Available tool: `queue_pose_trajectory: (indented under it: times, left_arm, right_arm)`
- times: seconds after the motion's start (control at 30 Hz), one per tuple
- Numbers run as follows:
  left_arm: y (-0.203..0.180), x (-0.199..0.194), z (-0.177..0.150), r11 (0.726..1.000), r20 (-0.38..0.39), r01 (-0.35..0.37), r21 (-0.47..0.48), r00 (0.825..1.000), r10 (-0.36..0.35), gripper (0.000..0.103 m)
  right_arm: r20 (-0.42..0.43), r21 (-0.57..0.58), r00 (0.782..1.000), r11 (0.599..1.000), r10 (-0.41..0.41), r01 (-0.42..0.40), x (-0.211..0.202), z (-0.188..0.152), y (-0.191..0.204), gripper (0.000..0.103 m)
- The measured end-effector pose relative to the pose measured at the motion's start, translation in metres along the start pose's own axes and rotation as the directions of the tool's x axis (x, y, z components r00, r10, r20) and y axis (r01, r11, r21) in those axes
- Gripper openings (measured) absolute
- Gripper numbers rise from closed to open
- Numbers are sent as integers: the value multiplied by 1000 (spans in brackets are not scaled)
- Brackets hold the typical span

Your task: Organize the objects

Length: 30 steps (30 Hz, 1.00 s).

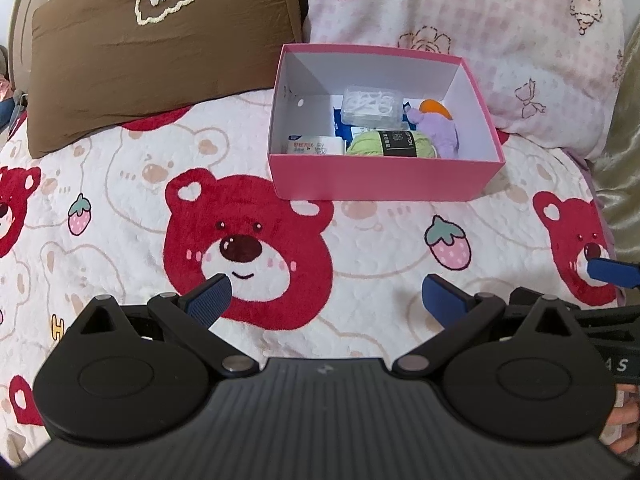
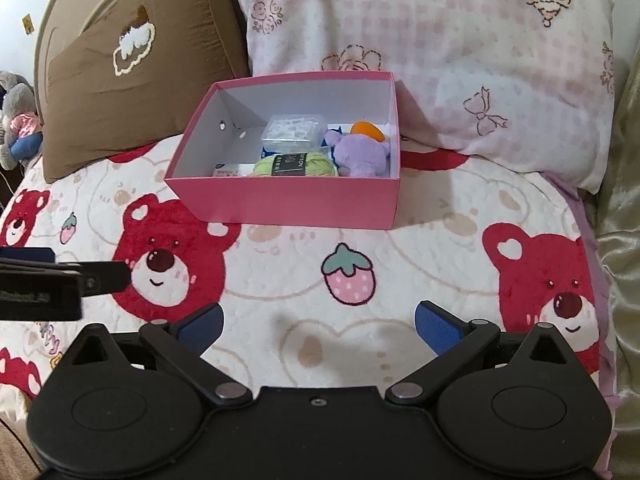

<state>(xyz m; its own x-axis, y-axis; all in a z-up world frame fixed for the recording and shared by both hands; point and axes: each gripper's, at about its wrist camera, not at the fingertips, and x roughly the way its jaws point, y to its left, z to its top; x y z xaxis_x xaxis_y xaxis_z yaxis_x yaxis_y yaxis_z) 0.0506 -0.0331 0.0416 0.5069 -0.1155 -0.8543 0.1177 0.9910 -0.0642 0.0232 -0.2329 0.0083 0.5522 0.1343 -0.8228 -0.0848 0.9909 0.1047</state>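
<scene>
A pink box (image 1: 384, 178) (image 2: 288, 202) with a white inside stands on the bear-print blanket (image 1: 120, 216) (image 2: 420, 264), in front of both grippers. In it lie a green yarn ball (image 1: 374, 145) (image 2: 294, 165), a purple plush toy (image 1: 438, 132) (image 2: 360, 156), a clear plastic case (image 1: 372, 106) (image 2: 294, 132), an orange item (image 1: 436, 109) (image 2: 368, 130) and a small white packet (image 1: 314, 146) (image 2: 232, 170). My left gripper (image 1: 326, 300) is open and empty above the blanket. My right gripper (image 2: 320, 326) is open and empty too, to the right of the left one.
A brown pillow (image 1: 160, 52) (image 2: 136, 80) leans at the back left. A pink checked pillow (image 1: 460, 28) (image 2: 440, 48) stands behind the box. A grey plush toy (image 2: 18, 120) sits far left. Shiny olive fabric (image 2: 620, 240) runs along the right edge.
</scene>
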Motion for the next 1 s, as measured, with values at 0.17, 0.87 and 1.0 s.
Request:
queue_pose_trajectory:
  times: [0.17,0.87,1.0]
  left_arm:
    - [0,0,0,1000,-1,1,1,1000,-1,103]
    - [1,5,-1,999,-34,-42,11,998,43,103]
    - [2,5,-2,999,-41,-49,10,998,49,103]
  right_arm:
    - [33,-10,999,1000,-17,18,-6,1,2,103]
    - [60,-26,995,996,-84,85,-4,-4,5,103]
    - [67,-23,993,995,-95,96,-8,-5,4,103]
